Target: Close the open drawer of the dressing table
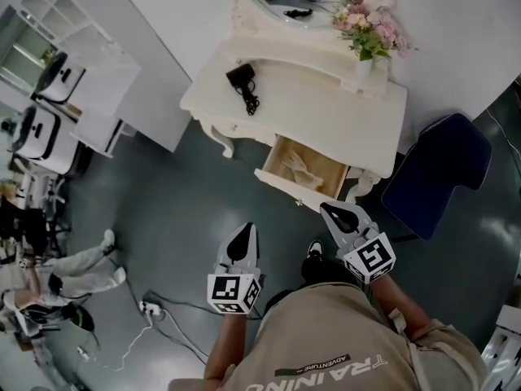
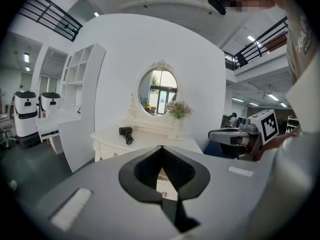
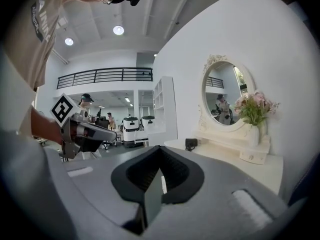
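- Task object: the white rectangular drawer point(image 1: 295, 191) with a pale wooden interior stands pulled out from the front of the white carved dressing table point(image 1: 326, 112). It is on the right half of the table front and open towards the person.
- Left gripper point(image 1: 247, 230): jaws pressed together with nothing between them. The left gripper view shows the two tips meeting on one line. The gripper is held over the dark grey-green floor point(image 1: 179, 218), in front of the drawer and clear of it, pointing towards the table.
- Right gripper point(image 1: 330, 209): jaws pressed together and empty, with only a thin slit visible between the dark pads. In the head view its tip lies just beside the right end of the drawer front. Contact cannot be determined.
- Relative position: the two grippers are side by side and apart. The right one is nearer the table.
- Table top, left side: a black hair dryer point(image 1: 243, 83) lies with its cord beside it.
- Table top, right rear: a white vase of pink flowers point(image 1: 370, 29) stands upright beside the oval mirror in a white frame point(image 1: 244, 2).
- Right of the table: a dark blue padded chair point(image 1: 444, 169) stands against the white wall.
- Floor, left of the person: a white power strip with a cable point(image 1: 147, 306).
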Motion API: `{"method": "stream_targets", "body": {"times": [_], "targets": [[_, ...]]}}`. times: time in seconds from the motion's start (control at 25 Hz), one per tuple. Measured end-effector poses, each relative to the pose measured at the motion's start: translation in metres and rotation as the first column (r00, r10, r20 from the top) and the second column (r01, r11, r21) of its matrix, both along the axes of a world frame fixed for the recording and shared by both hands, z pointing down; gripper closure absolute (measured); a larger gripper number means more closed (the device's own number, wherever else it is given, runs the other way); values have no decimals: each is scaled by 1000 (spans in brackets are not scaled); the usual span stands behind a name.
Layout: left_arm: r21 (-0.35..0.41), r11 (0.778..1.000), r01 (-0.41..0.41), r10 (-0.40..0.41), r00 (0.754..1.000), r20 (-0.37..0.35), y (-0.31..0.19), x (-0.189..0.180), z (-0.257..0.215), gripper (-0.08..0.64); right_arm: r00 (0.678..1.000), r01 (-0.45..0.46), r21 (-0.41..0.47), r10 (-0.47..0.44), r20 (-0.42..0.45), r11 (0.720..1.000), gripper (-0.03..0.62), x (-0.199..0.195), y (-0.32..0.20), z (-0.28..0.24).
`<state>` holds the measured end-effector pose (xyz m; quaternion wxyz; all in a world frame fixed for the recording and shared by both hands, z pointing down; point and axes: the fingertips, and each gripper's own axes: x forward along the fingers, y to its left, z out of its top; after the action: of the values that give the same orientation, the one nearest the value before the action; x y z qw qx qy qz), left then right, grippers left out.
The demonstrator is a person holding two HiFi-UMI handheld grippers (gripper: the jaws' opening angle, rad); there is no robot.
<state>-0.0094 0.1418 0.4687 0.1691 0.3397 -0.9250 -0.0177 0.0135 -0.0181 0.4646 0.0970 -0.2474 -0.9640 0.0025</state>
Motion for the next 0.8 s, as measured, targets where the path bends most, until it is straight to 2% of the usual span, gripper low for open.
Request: {"method": "stream_targets", "body": {"times": [0.4, 0.8], "targets": [[-60, 998, -14, 13, 1000, -11, -17, -37, -6, 545, 999, -48, -27, 49, 22, 998, 591, -30, -27, 1], [-41, 991, -129, 130, 991, 16, -54, -72, -7, 545, 989, -142, 9, 142, 41, 990, 591, -42, -48, 2]]}}
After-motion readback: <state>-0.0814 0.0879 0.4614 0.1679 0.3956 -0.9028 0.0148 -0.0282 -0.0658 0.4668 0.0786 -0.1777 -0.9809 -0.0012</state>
